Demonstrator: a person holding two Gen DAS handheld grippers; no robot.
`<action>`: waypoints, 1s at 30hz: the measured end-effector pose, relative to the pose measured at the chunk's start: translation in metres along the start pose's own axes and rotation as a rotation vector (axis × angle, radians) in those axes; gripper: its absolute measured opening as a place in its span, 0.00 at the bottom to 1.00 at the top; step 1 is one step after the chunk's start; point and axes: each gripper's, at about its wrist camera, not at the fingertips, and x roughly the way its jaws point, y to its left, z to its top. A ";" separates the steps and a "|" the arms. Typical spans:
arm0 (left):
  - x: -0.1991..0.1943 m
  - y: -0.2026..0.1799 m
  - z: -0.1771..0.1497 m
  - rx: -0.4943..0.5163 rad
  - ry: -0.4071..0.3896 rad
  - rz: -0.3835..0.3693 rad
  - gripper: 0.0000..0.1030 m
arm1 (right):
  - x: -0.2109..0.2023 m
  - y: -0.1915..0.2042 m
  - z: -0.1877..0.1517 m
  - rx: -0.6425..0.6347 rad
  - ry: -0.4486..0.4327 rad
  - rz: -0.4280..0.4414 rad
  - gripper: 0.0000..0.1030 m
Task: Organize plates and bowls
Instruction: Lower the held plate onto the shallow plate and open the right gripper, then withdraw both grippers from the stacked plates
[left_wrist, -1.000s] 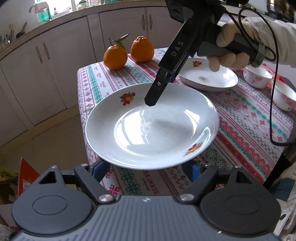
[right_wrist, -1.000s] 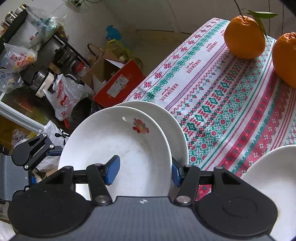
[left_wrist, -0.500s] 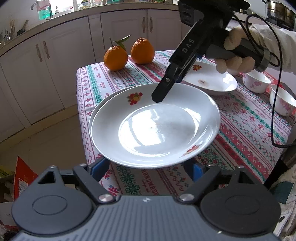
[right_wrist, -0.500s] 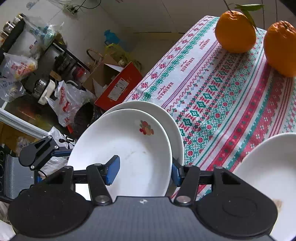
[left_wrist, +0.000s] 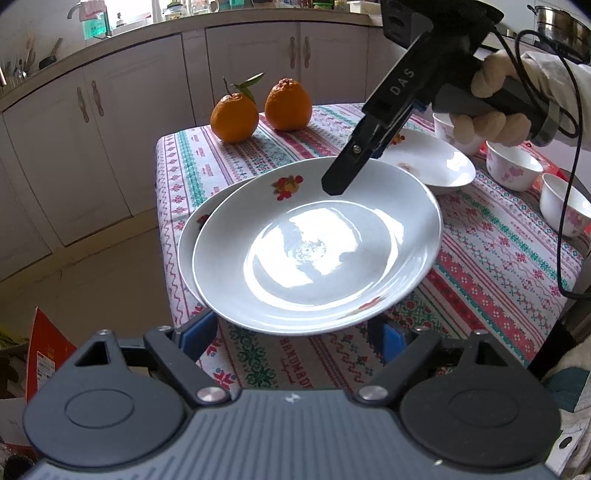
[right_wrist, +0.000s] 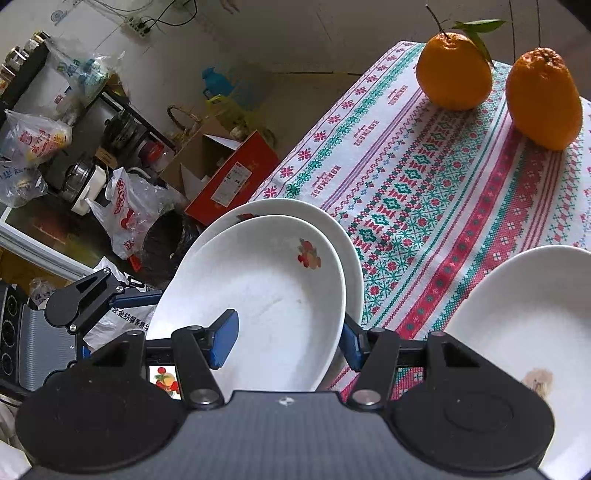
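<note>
A white floral plate (left_wrist: 317, 251) is seen at frame centre, stacked slightly off-centre on a second plate (left_wrist: 188, 236) at the tablecloth's (left_wrist: 498, 258) near corner. Its far rim is straddled by the right gripper (right_wrist: 288, 338) — jaws narrow and just easing apart, one finger inside, one outside. The left gripper (left_wrist: 295, 336) is held wide at the near rim — gripping nothing.
</note>
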 end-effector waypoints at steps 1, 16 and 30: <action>0.000 -0.001 0.000 0.003 0.000 0.006 0.86 | -0.001 0.001 0.000 -0.001 -0.002 -0.006 0.63; -0.003 -0.007 -0.001 -0.011 -0.012 0.032 0.87 | -0.009 0.006 -0.011 0.016 -0.035 -0.056 0.65; -0.009 -0.018 -0.001 -0.024 -0.040 0.071 0.88 | -0.021 0.017 -0.038 0.009 -0.085 -0.117 0.76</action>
